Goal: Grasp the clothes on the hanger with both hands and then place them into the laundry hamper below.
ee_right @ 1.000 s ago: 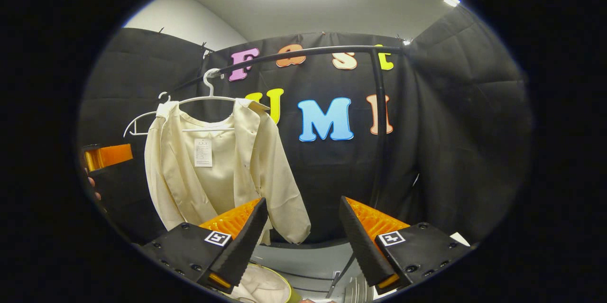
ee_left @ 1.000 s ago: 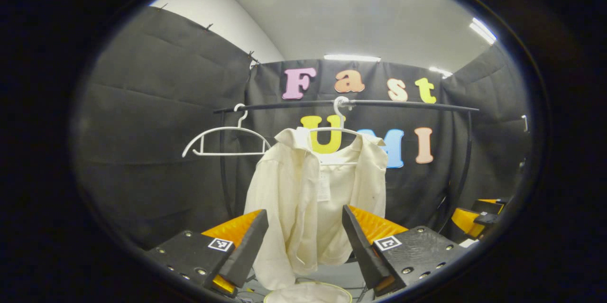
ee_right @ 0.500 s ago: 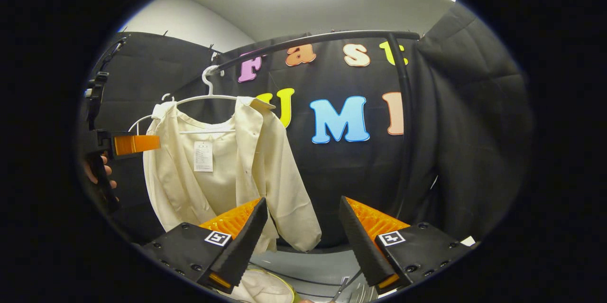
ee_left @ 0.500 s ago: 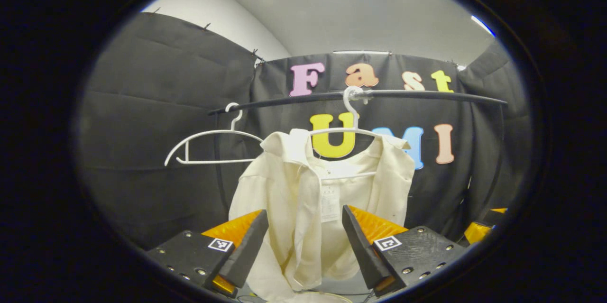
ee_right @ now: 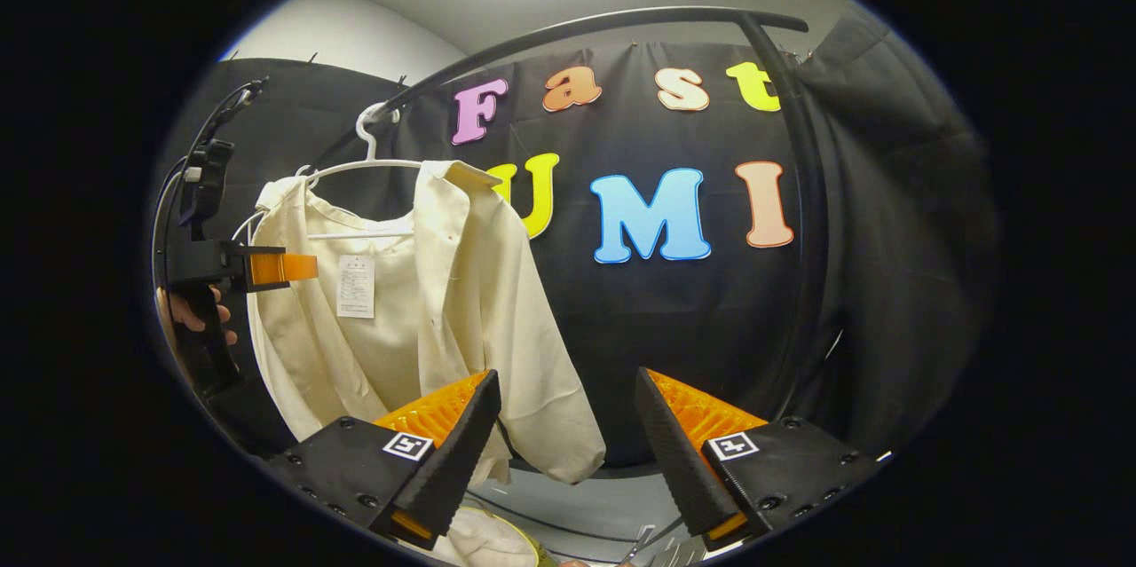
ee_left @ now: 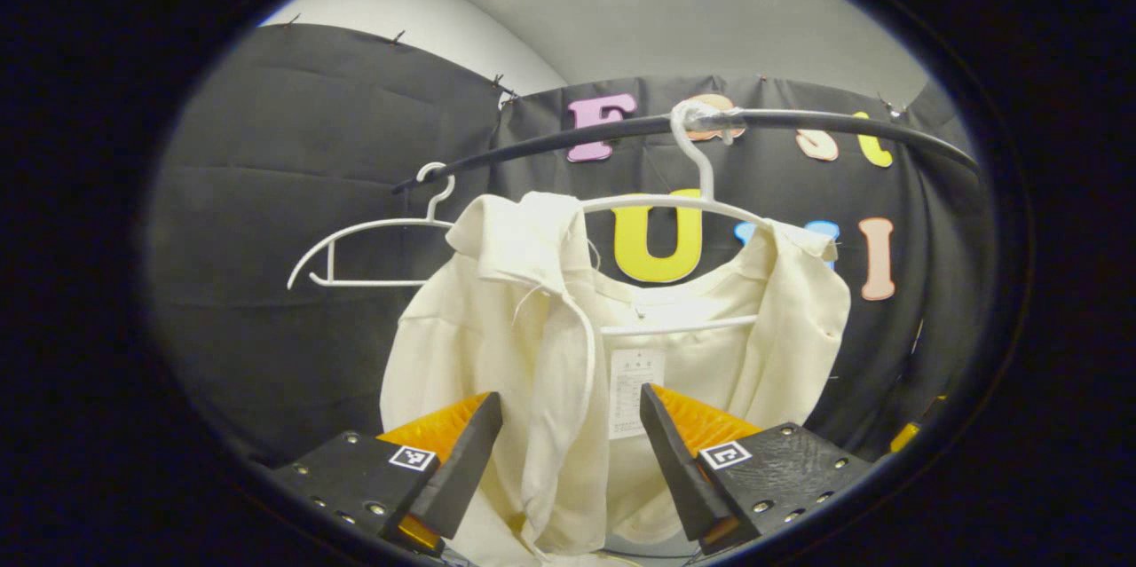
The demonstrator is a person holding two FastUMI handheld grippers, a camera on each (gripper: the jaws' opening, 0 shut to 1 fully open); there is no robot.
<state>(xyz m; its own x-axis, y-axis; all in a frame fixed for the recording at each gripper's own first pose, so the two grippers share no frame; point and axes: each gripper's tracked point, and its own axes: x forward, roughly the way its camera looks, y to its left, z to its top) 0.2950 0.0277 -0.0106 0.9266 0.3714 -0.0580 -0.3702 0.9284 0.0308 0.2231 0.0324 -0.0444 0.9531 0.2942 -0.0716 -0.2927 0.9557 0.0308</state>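
Hanger (ee_left: pixel 373 248), bare, hangs at nine o'clock on the rail (ee_left: pixel 550 145); the shirt (ee_left: pixel 568 354) drapes off a second hanger (ee_left: pixel 683 203) at centre, low enough to pinch from both sides. Left gripper (ee_left: pixel 568 460) is wide open and empty, shirt hanging between its fingers; whether they touch is unclear. Right gripper (ee_right: pixel 568 452) gapes empty too, shirt at ten o'clock. Its view shows the hamper (ee_right: pixel 493 540) at six and a hand (ee_right: pixel 191 318) at nine.

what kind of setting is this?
Likely a staged recording booth, not a home: black cloth walls, a black garment rail with a cream shirt on a white hanger, and a spare hanger.
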